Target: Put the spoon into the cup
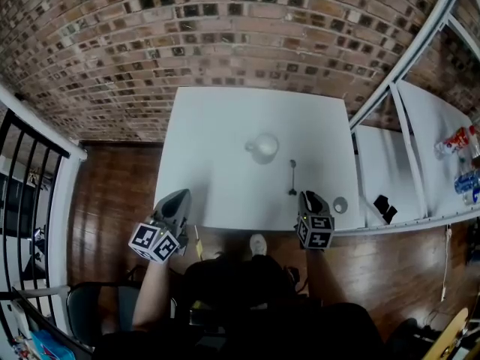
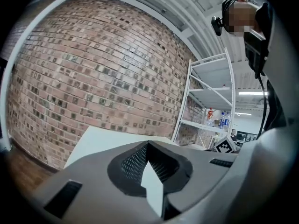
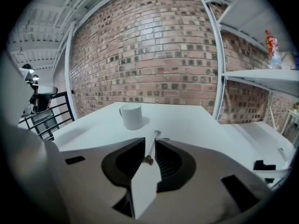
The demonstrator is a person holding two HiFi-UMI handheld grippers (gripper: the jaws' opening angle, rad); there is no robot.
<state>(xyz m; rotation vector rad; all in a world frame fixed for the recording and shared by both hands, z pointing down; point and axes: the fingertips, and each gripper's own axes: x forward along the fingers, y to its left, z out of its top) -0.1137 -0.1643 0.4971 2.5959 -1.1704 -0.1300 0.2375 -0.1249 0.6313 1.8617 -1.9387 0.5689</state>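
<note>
**Left gripper** (image 1: 180, 196): sits at the near left edge of the table (image 1: 214, 118). Jaws are together with nothing between them. Idle, as I judge it.

**Cup** (image 1: 264, 146): upright, mid-table, handle to the left in the head view. No spoon in it.

**Spoon** (image 1: 292, 177): flat on the table, right of the cup and nearer the person, apart from the cup. It lies lengthwise toward the person.

**Right gripper** (image 3: 150, 143): tilted down at the spoon's near end. Jaws stand at a narrow gap. The spoon's shaft lines up in that gap with table showing beside it, so the pads do not press yet. Grasp is pending.

**Risks (judged):**
- The spoon is thin and flat on a hard top, so the jaws may close above it or shove it forward toward the cup.
- A pinch at the very end would let the far end droop or swing on the lift.
- A swinging spoon could clip the cup rim and tip the cup.
- A small ring (image 1: 340, 205) lies just right of the gripper by the near edge, and a sideways correction could bump it.

**Room:**
- The left half of the table is bare.
- There is open surface all round the cup.
- The near edge lies right under the right gripper.
- The shelf frame (image 1: 405, 66) stands close along the right edge.
- The brick wall (image 1: 225, 36) stands behind the far edge.
</note>
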